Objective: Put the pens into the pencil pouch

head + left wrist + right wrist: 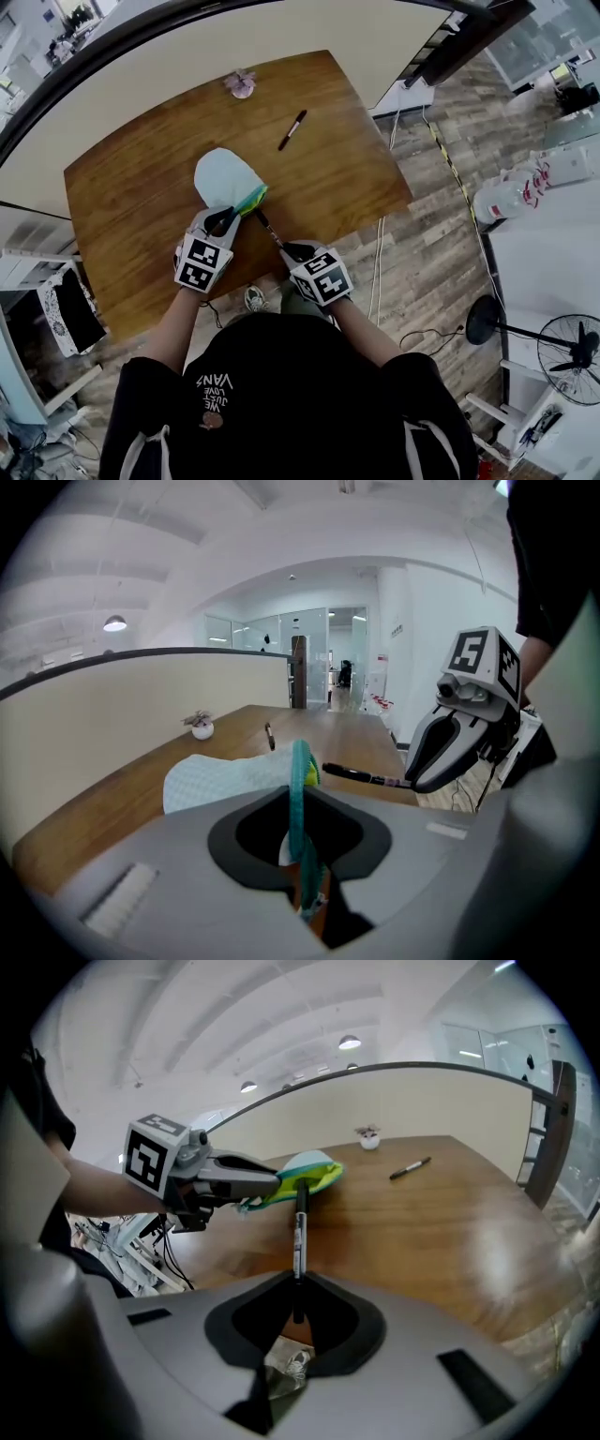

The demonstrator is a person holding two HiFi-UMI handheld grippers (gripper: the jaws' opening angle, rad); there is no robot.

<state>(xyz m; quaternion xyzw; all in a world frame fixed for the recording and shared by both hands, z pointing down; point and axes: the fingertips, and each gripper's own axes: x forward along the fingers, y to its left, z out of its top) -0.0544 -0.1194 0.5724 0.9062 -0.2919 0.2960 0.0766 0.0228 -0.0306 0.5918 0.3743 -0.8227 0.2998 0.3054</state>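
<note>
A light blue pencil pouch [221, 176] lies on the wooden table [141, 206], its teal and yellow mouth [251, 199] facing me. My left gripper [225, 218] is shut on the teal zipper edge [298, 794] and holds it raised. A black pen [267, 229] is held in my shut right gripper [289, 249], its tip at the pouch mouth [305, 1177]. In the right gripper view the pen [299, 1237] runs straight out from the jaws. A second black pen [292, 129] lies loose farther back on the table.
A small potted plant [242, 84] stands near the table's far edge, by a curved partition wall. The table's right edge drops to a wood floor with cables [380, 267]. A floor fan [572, 352] stands at the right.
</note>
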